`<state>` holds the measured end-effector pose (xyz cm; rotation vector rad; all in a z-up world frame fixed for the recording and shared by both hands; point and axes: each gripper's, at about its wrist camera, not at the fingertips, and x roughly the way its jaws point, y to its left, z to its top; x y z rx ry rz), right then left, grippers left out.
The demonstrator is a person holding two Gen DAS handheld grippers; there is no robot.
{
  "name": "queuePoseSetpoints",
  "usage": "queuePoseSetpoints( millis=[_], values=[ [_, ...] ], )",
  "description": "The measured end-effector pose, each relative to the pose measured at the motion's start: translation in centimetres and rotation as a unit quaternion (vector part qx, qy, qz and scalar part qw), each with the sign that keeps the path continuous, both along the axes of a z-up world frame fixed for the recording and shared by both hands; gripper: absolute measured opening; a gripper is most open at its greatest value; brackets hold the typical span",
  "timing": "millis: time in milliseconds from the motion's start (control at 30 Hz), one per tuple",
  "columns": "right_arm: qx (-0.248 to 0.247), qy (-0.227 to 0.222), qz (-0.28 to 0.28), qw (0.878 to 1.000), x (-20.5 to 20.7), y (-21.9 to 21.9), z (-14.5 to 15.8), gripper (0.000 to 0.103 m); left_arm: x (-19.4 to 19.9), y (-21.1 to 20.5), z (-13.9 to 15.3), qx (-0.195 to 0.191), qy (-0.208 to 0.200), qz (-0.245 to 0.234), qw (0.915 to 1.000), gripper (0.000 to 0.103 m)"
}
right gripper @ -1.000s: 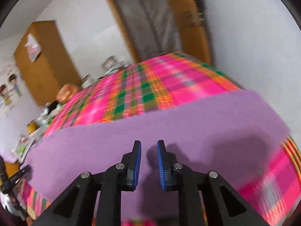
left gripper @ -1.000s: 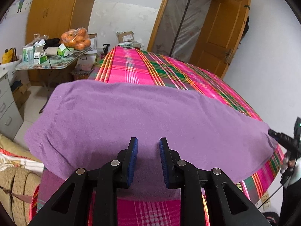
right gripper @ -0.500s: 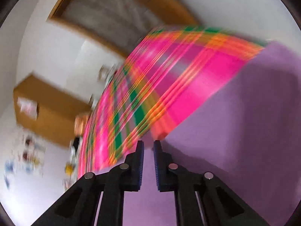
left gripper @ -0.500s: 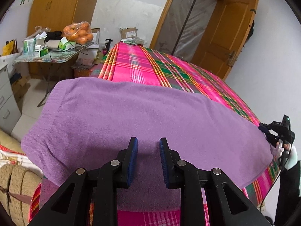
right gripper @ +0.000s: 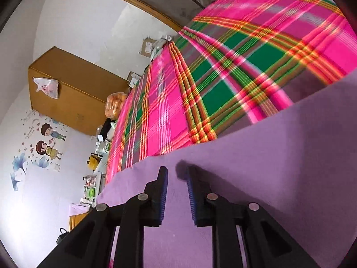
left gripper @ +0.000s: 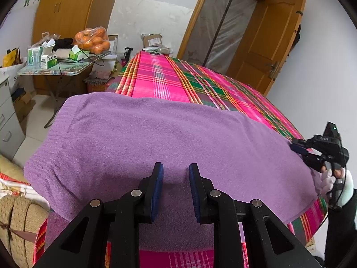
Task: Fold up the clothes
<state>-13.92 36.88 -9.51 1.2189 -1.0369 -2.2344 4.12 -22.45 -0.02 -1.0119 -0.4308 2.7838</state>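
A purple garment lies spread and folded across the near end of a bed with a pink and green plaid cover. My left gripper is open and empty, just above the garment's near edge. My right gripper is open and empty, tilted, low over the same purple garment near its far edge. In the left wrist view the right gripper sits at the garment's right end, held by a gloved hand.
A cluttered side table with boxes and a bag of oranges stands left of the bed. A wooden wardrobe and an open door are behind. A grey drawer unit and woven bundles sit at the left.
The right gripper has swung and tilted to the garment's right end and its jaws opened a little after narrowing. The left gripper rose slightly and stayed open.
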Motion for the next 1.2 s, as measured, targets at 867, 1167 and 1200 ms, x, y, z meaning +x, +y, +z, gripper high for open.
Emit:
queuePoseSetpoints(
  millis=[867, 1167, 1200],
  values=[
    [0.077, 0.059, -0.012, 0.995, 5.9, -1.0, 0.9, 0.018, 5.8, -9.7, -0.7, 0.113, 0.053, 0.109, 0.9861, 0.028],
    [0.073, 0.063, -0.015, 0.995, 6.3, -1.0, 0.9, 0.018, 7.3, -13.5, -1.7, 0.195, 0.065, 0.178, 0.9625, 0.035],
    [0.073, 0.063, -0.015, 0.995, 6.3, -1.1, 0.9, 0.018, 7.2, -14.0, -2.3, 0.222, 0.055, 0.176, 0.9575, 0.042]
  ],
)
